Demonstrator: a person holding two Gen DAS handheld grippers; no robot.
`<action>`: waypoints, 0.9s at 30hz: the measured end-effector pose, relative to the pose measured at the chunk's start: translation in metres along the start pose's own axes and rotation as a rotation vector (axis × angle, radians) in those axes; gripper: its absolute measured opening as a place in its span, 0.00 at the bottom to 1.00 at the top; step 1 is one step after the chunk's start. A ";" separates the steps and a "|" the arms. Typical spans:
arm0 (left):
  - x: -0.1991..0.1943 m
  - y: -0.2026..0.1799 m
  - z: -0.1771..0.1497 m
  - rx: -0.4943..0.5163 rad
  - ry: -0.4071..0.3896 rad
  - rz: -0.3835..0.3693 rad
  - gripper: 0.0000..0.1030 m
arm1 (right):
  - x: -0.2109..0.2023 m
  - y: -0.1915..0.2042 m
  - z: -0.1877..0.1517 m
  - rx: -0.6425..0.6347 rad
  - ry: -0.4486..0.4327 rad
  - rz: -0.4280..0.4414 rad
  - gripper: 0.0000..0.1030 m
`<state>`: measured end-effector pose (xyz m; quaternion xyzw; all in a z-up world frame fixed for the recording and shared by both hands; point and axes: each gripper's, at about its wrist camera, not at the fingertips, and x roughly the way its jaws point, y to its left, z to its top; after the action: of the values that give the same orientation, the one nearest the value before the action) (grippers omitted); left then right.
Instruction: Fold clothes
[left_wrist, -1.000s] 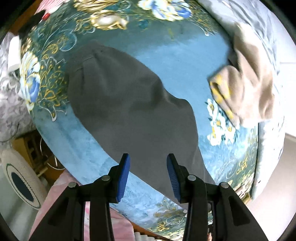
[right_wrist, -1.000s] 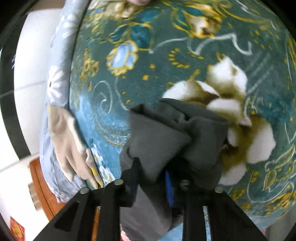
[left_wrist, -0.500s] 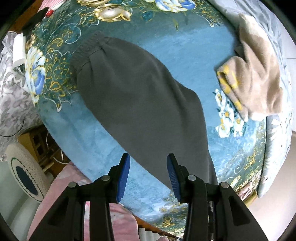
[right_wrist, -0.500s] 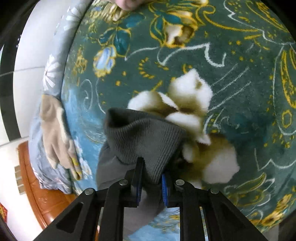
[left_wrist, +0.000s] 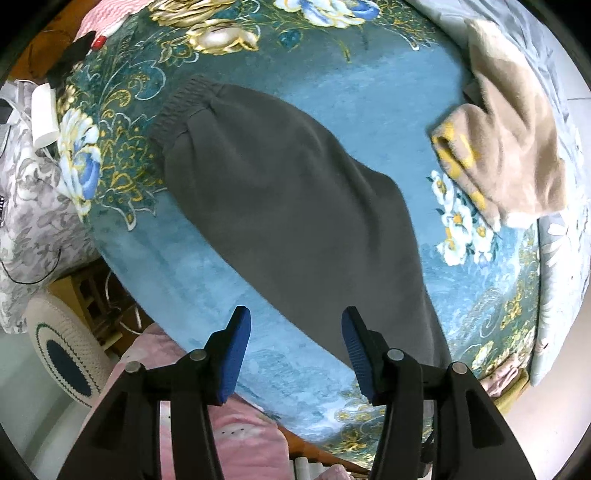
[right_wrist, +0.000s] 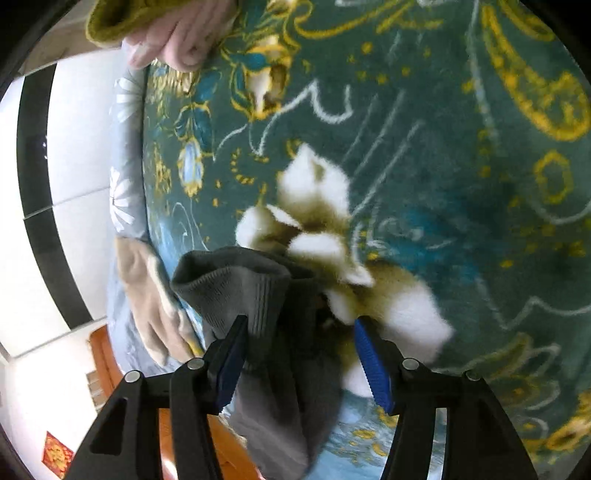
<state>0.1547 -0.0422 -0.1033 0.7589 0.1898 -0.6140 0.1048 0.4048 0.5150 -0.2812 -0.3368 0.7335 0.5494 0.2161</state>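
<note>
Floral teal blanket (left_wrist: 369, 92) covers the bed. Grey trousers (left_wrist: 280, 206) lie flat ahead of the left tongs (left_wrist: 295, 354), which stand wide and empty as before. Right tongs (right_wrist: 299, 365): a half-second ago clamped on the ribbed cuff (right_wrist: 236, 288), now spread wide, cuff loose between the blue pads. Beige garment (left_wrist: 513, 147) lies far right of the left tongs.

Before you, a teal floral blanket (left_wrist: 388, 85) covers the bed. A round woven cushion (left_wrist: 62, 350) sits low at its left edge. A white cup (left_wrist: 44, 114) stands near the patterned grey bedding (left_wrist: 33, 221).
</note>
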 end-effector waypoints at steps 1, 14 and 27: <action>0.000 0.001 -0.001 0.000 0.000 0.007 0.51 | 0.004 0.003 0.001 -0.007 -0.001 -0.005 0.59; -0.011 0.010 -0.005 -0.004 -0.022 -0.032 0.51 | 0.002 0.066 -0.009 -0.087 -0.061 -0.026 0.15; -0.020 0.081 0.019 -0.144 -0.052 -0.132 0.51 | -0.023 0.238 -0.193 -1.057 -0.066 -0.172 0.12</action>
<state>0.1685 -0.1263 -0.0939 0.7192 0.2802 -0.6237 0.1231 0.2564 0.3773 -0.0497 -0.4410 0.3195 0.8345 0.0843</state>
